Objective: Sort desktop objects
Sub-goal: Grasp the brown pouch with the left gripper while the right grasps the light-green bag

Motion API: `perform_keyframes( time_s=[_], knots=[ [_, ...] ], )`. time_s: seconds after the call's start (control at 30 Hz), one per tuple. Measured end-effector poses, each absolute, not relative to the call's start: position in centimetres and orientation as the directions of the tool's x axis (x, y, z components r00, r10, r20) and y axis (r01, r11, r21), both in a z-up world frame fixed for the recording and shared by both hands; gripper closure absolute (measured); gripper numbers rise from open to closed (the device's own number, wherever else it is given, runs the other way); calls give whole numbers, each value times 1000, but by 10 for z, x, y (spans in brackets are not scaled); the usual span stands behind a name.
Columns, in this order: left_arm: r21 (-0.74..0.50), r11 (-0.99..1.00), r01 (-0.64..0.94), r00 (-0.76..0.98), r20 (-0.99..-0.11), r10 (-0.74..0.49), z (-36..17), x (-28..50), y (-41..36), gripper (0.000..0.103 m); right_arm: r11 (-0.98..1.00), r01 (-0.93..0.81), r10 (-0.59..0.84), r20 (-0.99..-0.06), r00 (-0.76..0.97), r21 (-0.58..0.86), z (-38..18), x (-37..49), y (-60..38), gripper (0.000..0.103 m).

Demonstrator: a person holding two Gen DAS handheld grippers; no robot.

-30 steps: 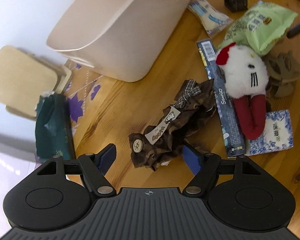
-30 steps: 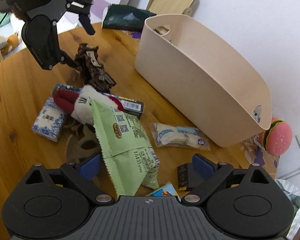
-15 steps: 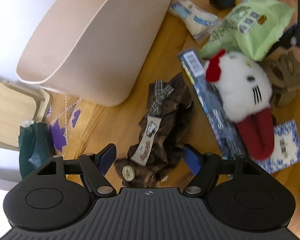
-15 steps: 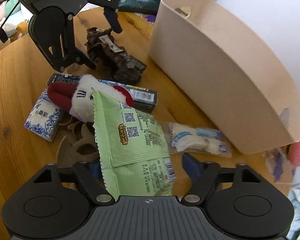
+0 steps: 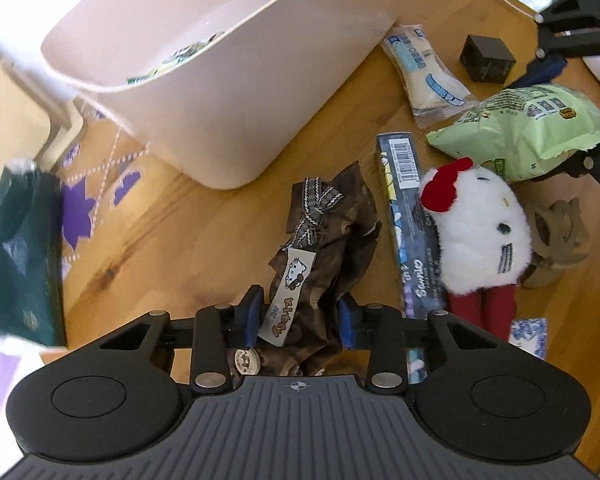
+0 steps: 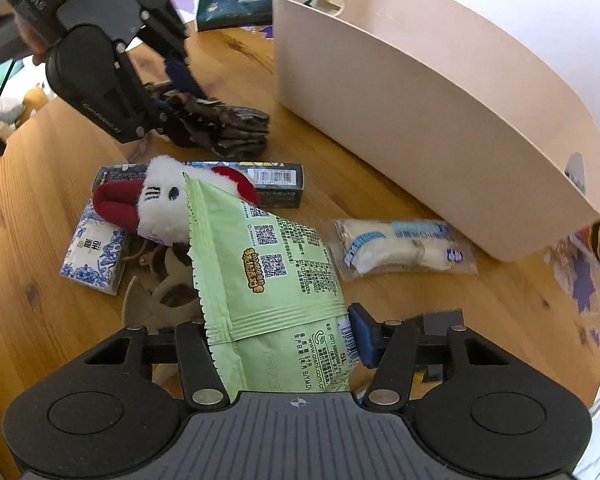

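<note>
Done: a few things already lay inside the bin; its far end looked bare.
Left to do: most things were on the counter: the brown cloth, green bag, plush cat, long box, white packet, tissue pack, black cube and tan clip.
Left tongs: they had just been closing, and both blue pads pinched the brown cloth, which lay on the counter near the bin.
Right tongs: they had just been closing around the green bag. One pad touched its edge; the other was hidden, so the pinch looked likely.
Left view only: the inside of the bin, the black cube.
Right view only: the bin's side handle hole, the whole tissue pack.
</note>
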State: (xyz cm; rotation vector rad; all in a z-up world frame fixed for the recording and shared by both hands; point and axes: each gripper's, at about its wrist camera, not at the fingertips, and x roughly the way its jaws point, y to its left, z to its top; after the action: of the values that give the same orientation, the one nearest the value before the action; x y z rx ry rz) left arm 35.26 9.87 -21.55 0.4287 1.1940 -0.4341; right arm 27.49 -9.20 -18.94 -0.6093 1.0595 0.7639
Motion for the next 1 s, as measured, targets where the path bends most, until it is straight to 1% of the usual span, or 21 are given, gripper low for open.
perform_keyframes(
  time_s=[0.43,0.63,0.87,1.0],
  knots=[
    [52,910,412,353,-929,-107,-195,316,126,65,682,-731,323,-888,326,-21,-152,266,-121,51],
    [40,928,370,403,-907,-122,-173,301,132,65,709,-706,342,-870,356,-10,-138,263,-136,51],
    [47,930,365,469,-872,-140,-139,294,129,65,736,-677,360,-841,404,-11,-117,260,-151,51],
    [19,941,338,496,-853,-161,-120,296,130,65,750,-661,365,-822,437,-19,-104,262,-157,51]
  ],
)
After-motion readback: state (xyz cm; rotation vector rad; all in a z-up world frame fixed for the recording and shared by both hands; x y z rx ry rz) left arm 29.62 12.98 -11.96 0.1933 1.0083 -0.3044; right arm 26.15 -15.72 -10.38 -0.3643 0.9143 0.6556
